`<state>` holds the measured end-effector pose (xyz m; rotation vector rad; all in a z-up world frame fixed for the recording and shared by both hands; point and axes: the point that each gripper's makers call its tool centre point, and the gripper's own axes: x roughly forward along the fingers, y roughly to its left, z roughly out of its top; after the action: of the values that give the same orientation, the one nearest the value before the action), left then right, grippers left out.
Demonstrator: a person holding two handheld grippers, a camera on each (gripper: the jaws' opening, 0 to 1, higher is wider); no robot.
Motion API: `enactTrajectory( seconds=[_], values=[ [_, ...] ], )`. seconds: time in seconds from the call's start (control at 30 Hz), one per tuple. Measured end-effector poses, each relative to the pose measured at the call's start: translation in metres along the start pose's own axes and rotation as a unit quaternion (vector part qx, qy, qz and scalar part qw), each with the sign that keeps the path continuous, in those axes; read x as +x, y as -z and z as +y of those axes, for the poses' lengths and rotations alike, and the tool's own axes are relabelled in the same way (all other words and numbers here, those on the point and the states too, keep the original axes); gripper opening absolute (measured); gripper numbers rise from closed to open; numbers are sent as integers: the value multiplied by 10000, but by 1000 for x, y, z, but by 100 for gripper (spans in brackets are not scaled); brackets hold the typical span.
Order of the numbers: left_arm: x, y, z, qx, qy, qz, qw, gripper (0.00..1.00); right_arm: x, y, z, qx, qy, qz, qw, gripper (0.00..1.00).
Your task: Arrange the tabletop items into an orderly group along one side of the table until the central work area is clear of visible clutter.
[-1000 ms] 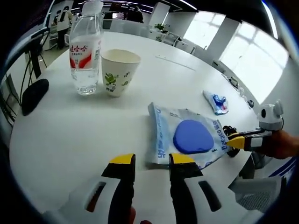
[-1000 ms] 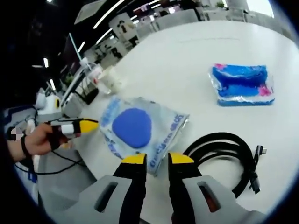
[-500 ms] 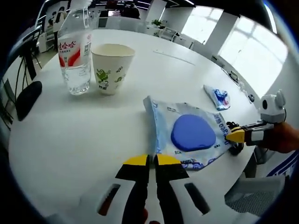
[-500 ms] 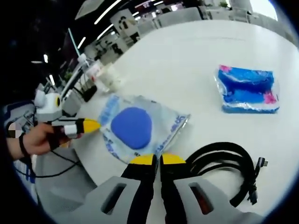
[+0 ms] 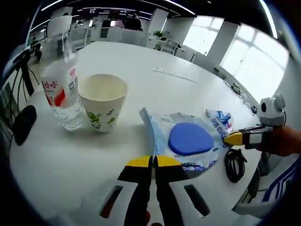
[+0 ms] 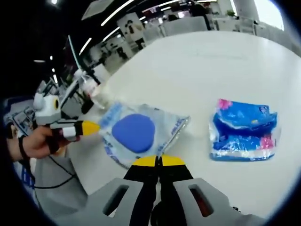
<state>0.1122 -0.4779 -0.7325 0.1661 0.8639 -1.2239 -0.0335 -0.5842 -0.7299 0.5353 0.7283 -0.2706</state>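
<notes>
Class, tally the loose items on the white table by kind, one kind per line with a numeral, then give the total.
Water bottle: 1
Paper cup: 1
Plastic bag with a blue pad: 1
Tissue pack: 1
Black cable: 1
Total: 5

In the left gripper view, a water bottle [image 5: 60, 89] stands at the left of the table [image 5: 141, 80], with a paper cup [image 5: 101, 106] just beside it on its right. Further right lies a flat packet [image 5: 186, 141], its near edge between the jaws of the left gripper [image 5: 151, 163]. Beyond the packet's far right corner lies a tissue pack [image 5: 220, 117]; a coiled cable [image 5: 233, 165] lies to the packet's right, near the table edge. In the right gripper view, the right gripper [image 6: 158, 161] meets the packet's [image 6: 136, 134] near edge, with the tissue pack [image 6: 242, 132] to its right.
</notes>
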Motion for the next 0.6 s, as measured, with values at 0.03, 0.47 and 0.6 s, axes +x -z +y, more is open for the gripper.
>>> enactTrajectory(
  seconds=[0.03, 0.47, 0.6],
  values=[
    [1, -3, 1, -34, -13, -32, 10000, 0, 2, -6, -1, -29, 0, -16, 10000, 0],
    [14, -22, 23, -456, -262, -195, 9984, 0, 26, -30, -2, -175, -51, -31, 9998, 0],
    [13, -15, 27, -623, -378, -123, 9973, 0, 34, -26, -1, -141, -60, 26, 9999, 0]
  ],
)
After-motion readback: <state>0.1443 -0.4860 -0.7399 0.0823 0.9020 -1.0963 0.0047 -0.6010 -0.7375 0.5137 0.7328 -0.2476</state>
